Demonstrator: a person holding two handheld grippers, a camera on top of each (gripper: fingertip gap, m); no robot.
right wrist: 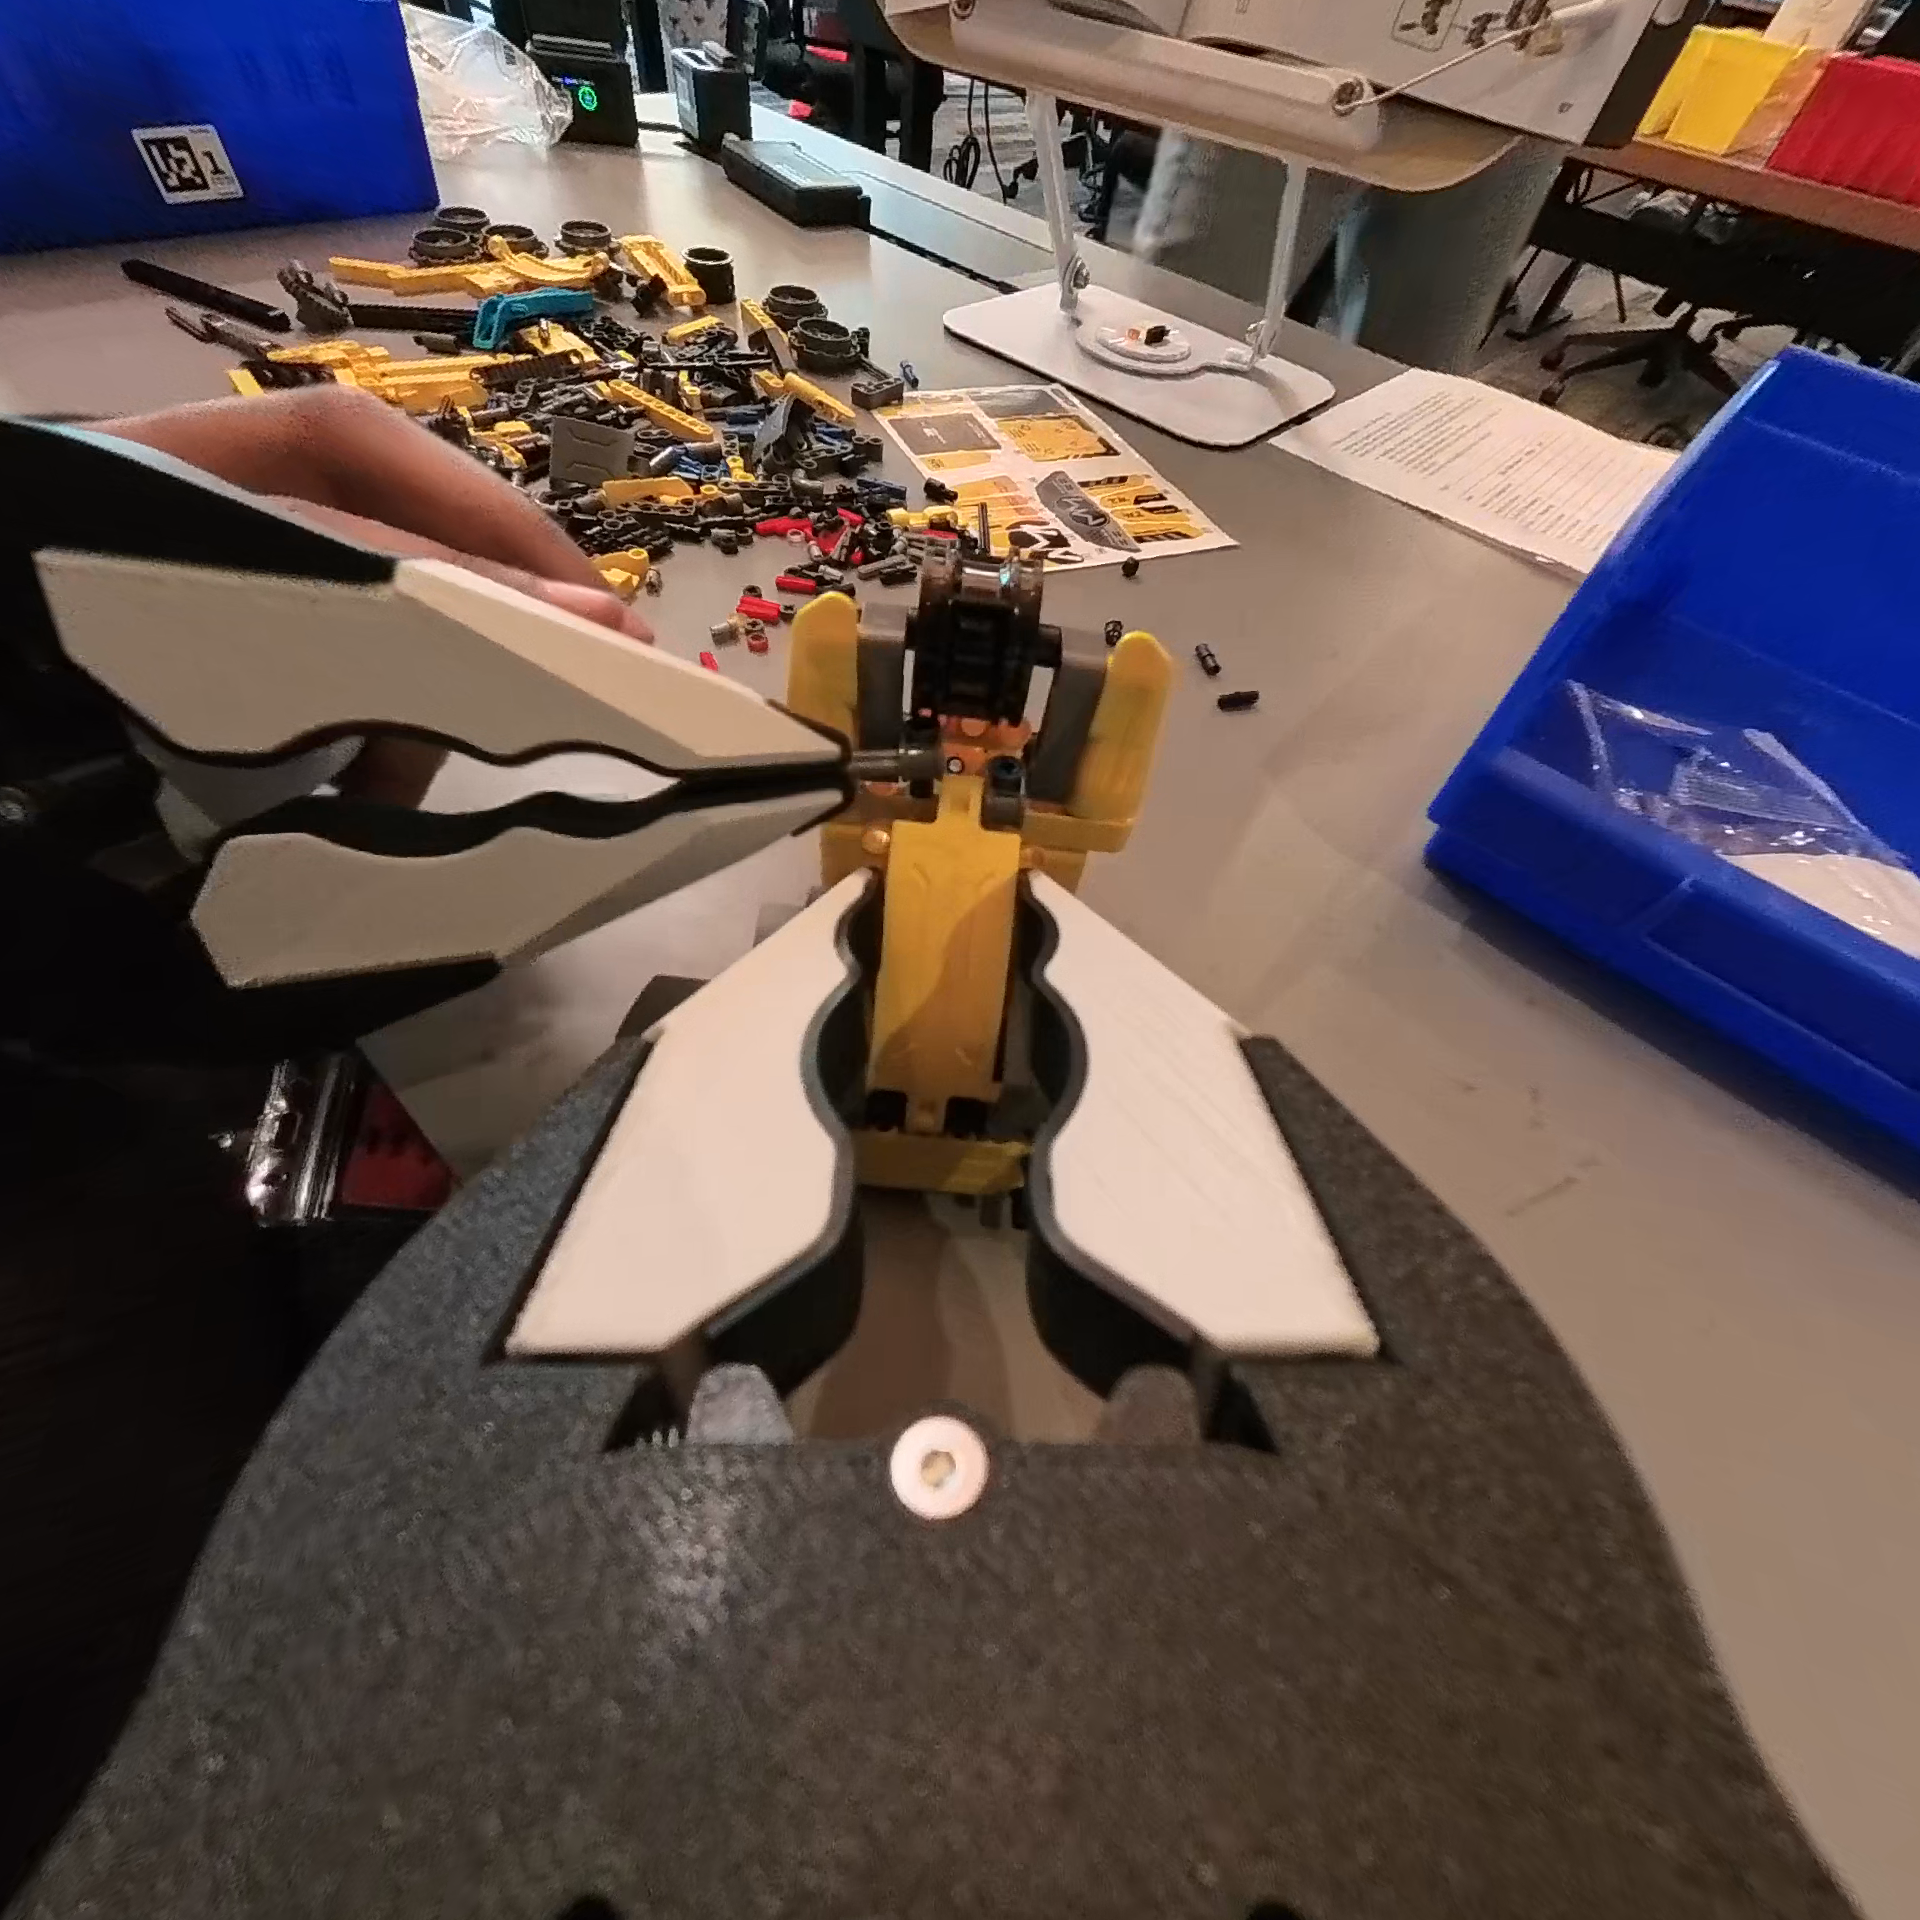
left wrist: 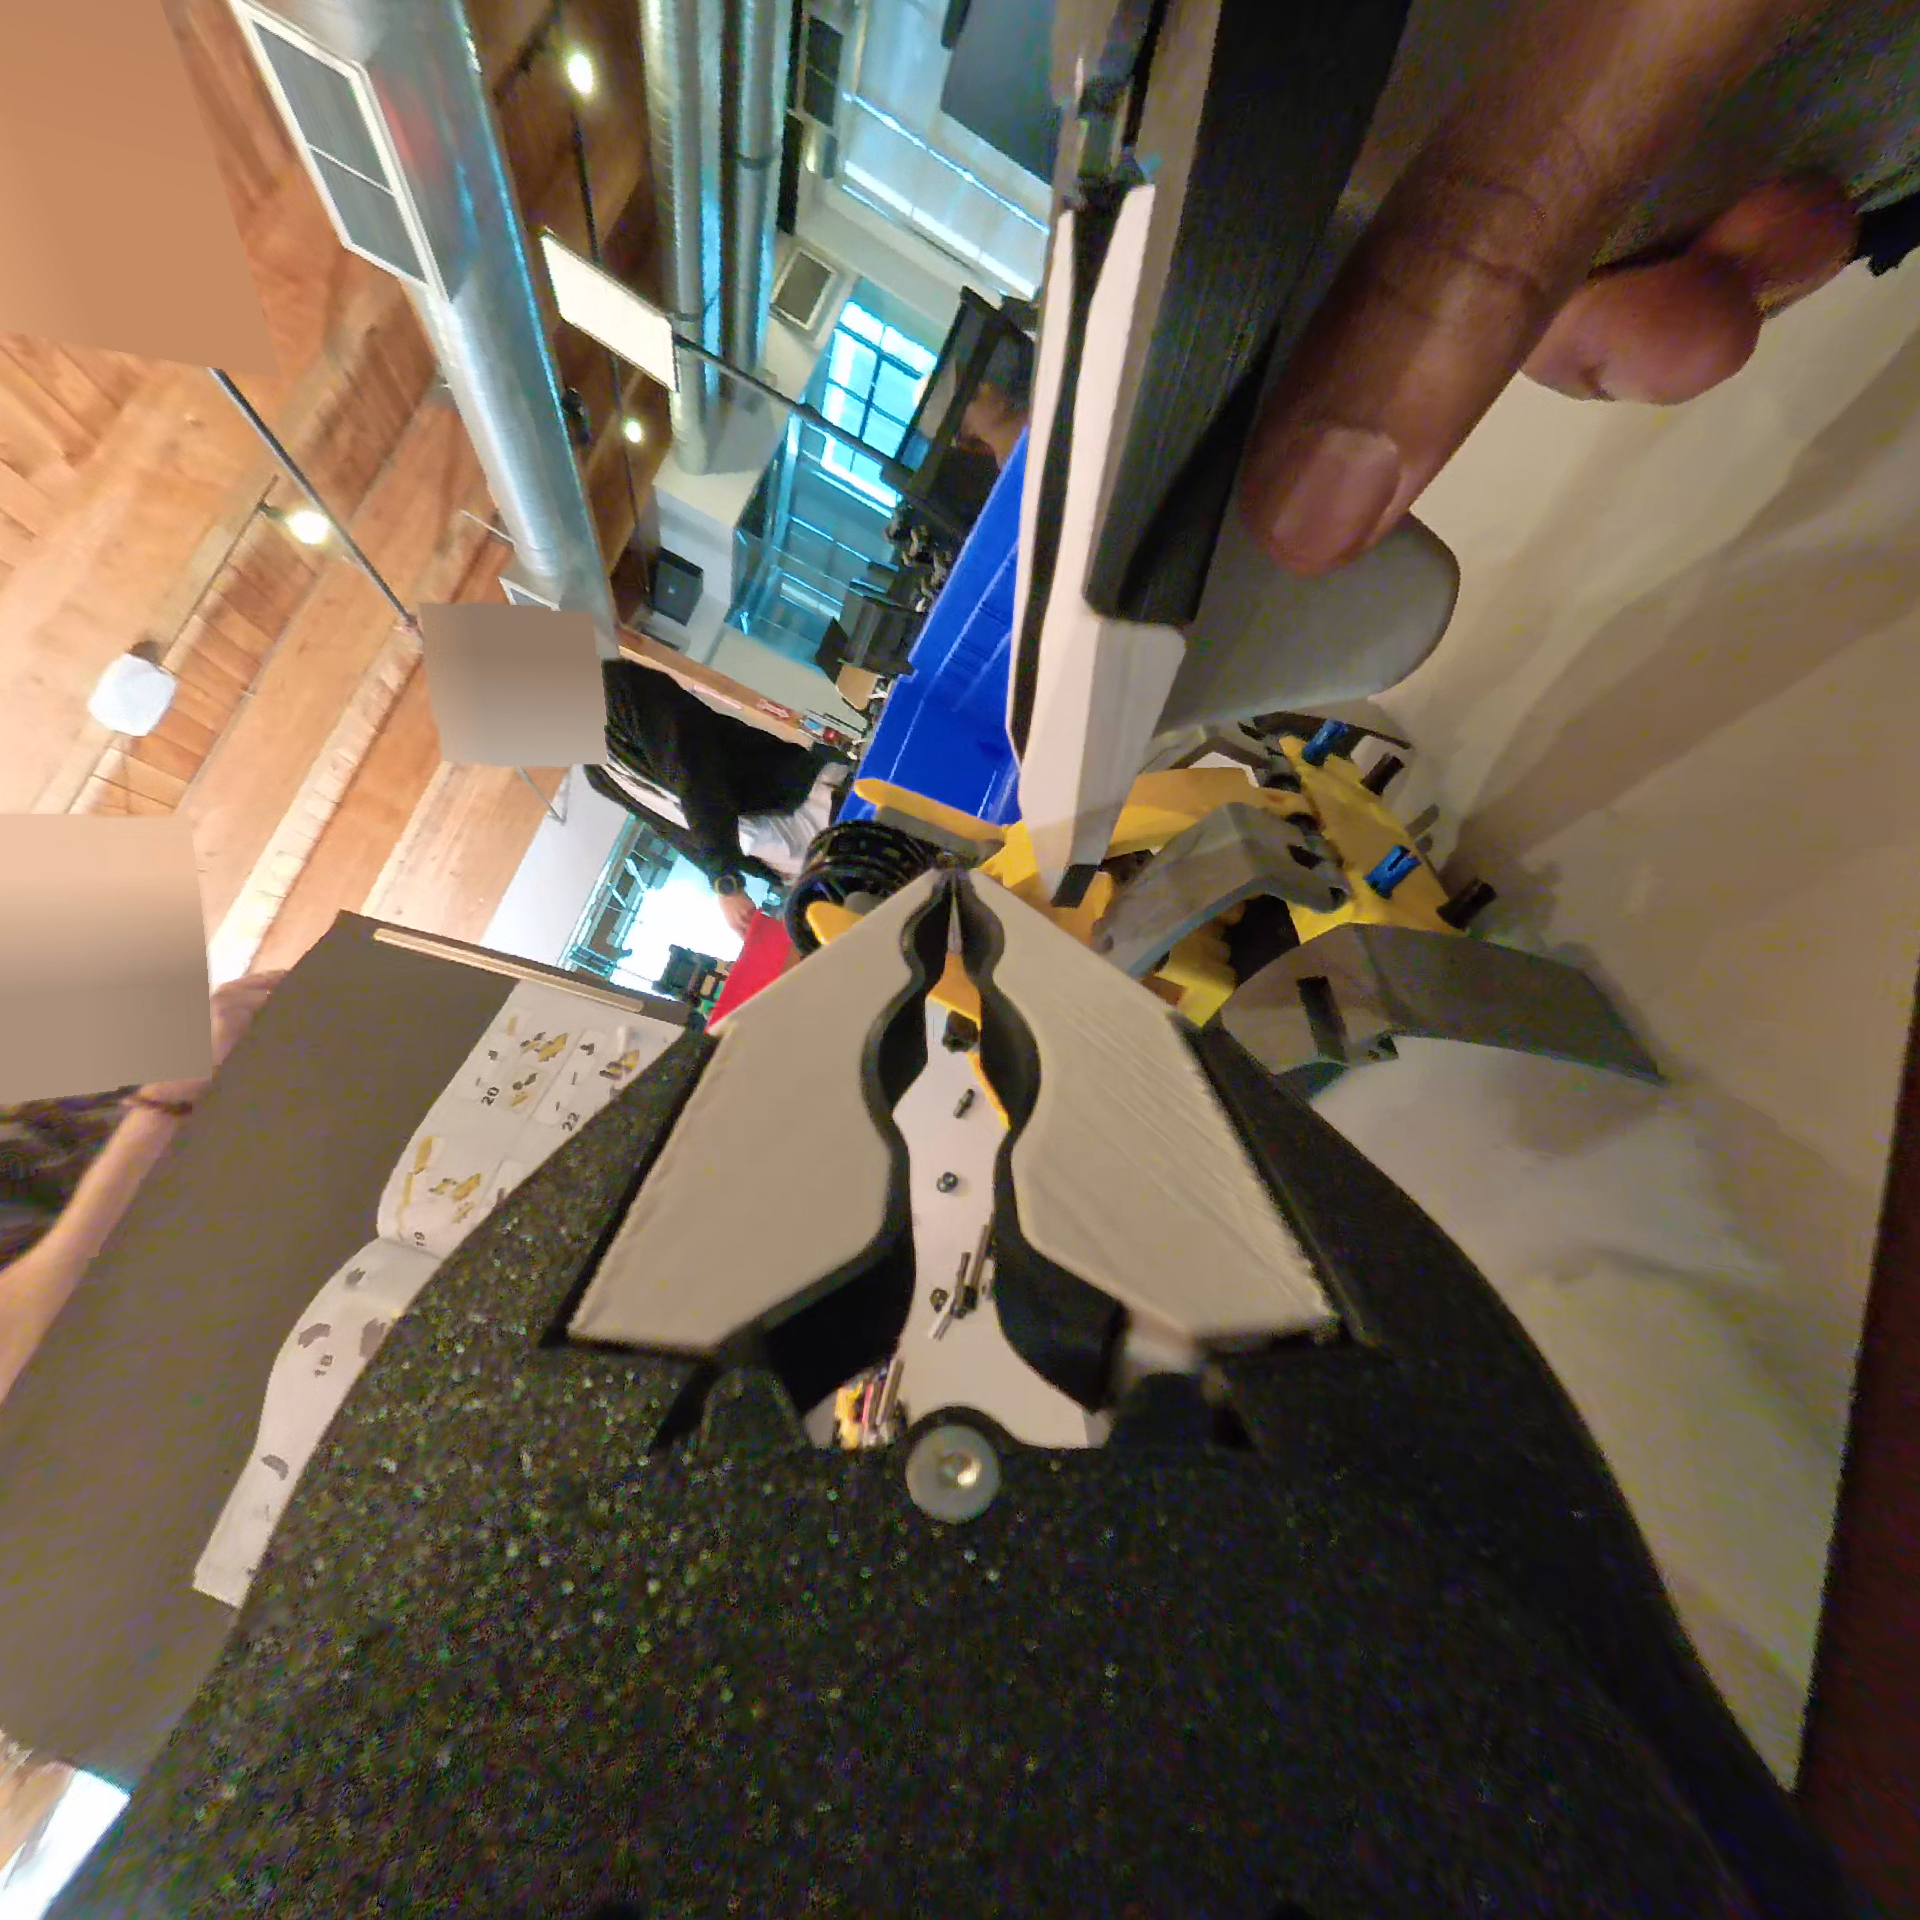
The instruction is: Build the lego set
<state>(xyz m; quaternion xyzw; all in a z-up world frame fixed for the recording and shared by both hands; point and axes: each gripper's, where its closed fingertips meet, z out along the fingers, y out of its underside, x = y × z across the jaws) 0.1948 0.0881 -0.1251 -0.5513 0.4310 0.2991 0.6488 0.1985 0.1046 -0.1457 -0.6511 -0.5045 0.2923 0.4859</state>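
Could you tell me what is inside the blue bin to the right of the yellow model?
The blue bin holds clear plastic bags over something white; its front wall hides the rest, and what the bags contain is unclear.

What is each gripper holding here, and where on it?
The right gripper clamps the yellow toy-brick model by its narrow yellow front section. The left gripper pinches a small dark pin by one end, at the model's side.

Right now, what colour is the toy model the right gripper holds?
Mostly yellow model, with grey and black parts; right wrist view shows it best.
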